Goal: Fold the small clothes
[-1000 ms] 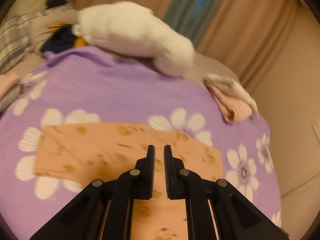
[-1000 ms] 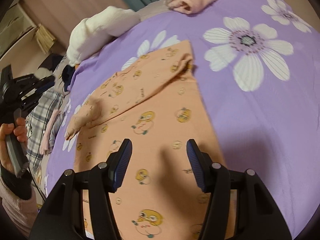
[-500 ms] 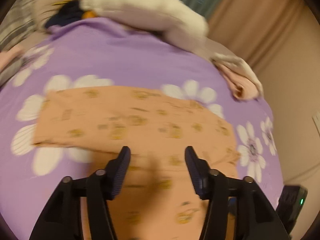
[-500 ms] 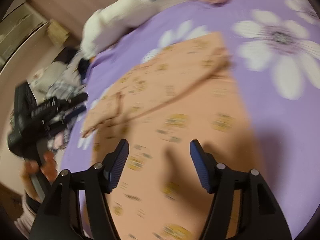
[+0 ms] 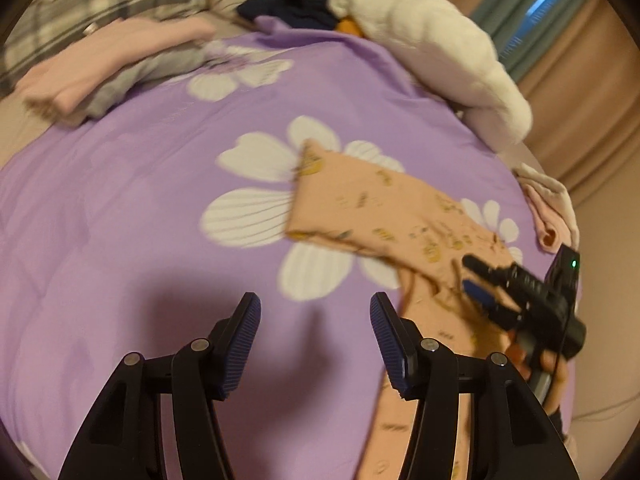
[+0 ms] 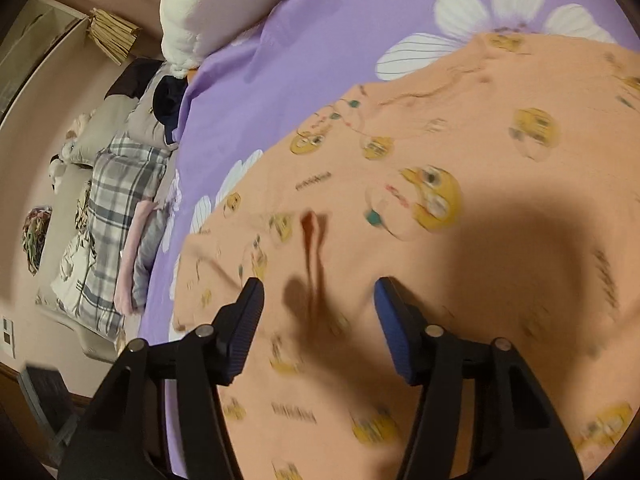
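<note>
A peach-orange cotton garment printed with yellow cartoon faces (image 5: pixel 384 208) lies spread on a bed covered by a purple quilt with large white flowers (image 5: pixel 140 208), one folded strip of it reaching toward the quilt's middle. The left gripper (image 5: pixel 315 312) hangs over bare purple quilt just beside the garment's edge, its blue-padded fingers (image 5: pixel 244 340) spread wide and holding nothing. The right gripper (image 6: pixel 319 300) hovers directly above the garment, its jaws likewise parted and empty, casting a dark shadow across the printed cloth (the fabric there is motion-blurred, so fine creases cannot be made out). In the left wrist view, the right gripper appears at the far right, black with a green light, held in a hand (image 5: pixel 548 364) over the garment. A fluffy white pillow (image 5: pixel 432 52) rests at the quilt's far edge, with a dark navy cloth (image 5: pixel 296 4) just beside it. A folded stack of pale pink and grey clothes (image 5: pixel 104 68) sits at the quilt's left border, near a grey plaid blanket (image 6: pixel 120 184). A small rolled pink cloth (image 5: pixel 550 216) lies at the right edge.
</note>
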Action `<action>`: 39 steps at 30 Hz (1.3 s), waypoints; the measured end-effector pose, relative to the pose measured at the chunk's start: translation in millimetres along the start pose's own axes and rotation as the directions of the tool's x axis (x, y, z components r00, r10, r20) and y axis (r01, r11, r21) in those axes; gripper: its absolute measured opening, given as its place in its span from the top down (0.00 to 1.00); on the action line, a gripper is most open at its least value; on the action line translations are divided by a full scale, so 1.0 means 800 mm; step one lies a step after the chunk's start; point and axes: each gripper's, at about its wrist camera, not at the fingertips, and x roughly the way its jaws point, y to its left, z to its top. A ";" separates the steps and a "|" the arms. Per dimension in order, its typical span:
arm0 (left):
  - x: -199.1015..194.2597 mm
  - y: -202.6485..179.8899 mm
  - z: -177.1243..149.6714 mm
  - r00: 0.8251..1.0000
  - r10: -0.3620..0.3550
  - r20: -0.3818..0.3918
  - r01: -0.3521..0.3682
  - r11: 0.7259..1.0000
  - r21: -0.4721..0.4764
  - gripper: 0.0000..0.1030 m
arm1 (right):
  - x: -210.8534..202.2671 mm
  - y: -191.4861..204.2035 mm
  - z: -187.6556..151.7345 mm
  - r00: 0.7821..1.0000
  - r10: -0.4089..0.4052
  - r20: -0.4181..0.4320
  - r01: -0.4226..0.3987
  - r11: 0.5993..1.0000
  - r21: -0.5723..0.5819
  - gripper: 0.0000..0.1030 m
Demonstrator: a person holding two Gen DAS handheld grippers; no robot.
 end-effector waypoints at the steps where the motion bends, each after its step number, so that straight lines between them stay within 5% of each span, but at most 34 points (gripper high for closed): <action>1: 0.001 0.005 -0.001 1.000 0.002 -0.005 -0.002 1.000 -0.011 0.46 | 0.001 0.002 0.002 1.000 -0.003 0.000 0.003 1.000 -0.002 0.57; 3: 0.002 0.013 -0.003 1.000 0.002 -0.016 -0.003 1.000 -0.031 0.46 | 0.006 0.008 0.006 1.000 0.003 -0.019 -0.003 1.000 -0.012 0.79; 8: 0.005 0.014 -0.005 0.999 -0.014 -0.029 0.012 0.999 -0.047 0.46 | 0.003 0.033 -0.001 0.998 -0.070 -0.011 0.068 0.989 -0.129 0.96; 16: 0.010 -0.001 -0.008 0.998 -0.030 -0.049 0.030 1.000 -0.008 0.46 | -0.110 0.049 0.021 0.979 0.051 0.199 -0.016 0.985 -0.174 0.96; 24: 0.025 -0.030 -0.011 0.996 -0.038 -0.077 0.041 0.998 0.046 0.46 | -0.208 -0.016 0.044 0.938 -0.073 0.338 0.118 0.986 -0.115 0.96; 29: 0.041 -0.065 -0.006 0.996 -0.033 -0.085 0.043 0.992 0.121 0.46 | -0.224 -0.071 0.047 0.938 -0.140 0.317 0.159 0.986 -0.038 0.96; 34: 0.065 -0.115 0.005 0.995 -0.039 -0.087 0.059 0.971 0.233 0.46 | -0.206 -0.110 0.047 0.924 -0.287 0.253 0.286 0.957 0.040 0.91; 36: 0.077 -0.139 0.008 0.994 -0.052 -0.093 0.077 0.955 0.288 0.46 | -0.208 -0.126 0.045 0.909 -0.330 0.253 0.318 0.944 0.088 0.78; 39: 0.095 -0.161 0.010 0.993 -0.063 -0.098 0.094 0.934 0.345 0.46 | -0.216 -0.132 0.035 0.915 -0.283 0.286 0.270 0.959 0.084 0.76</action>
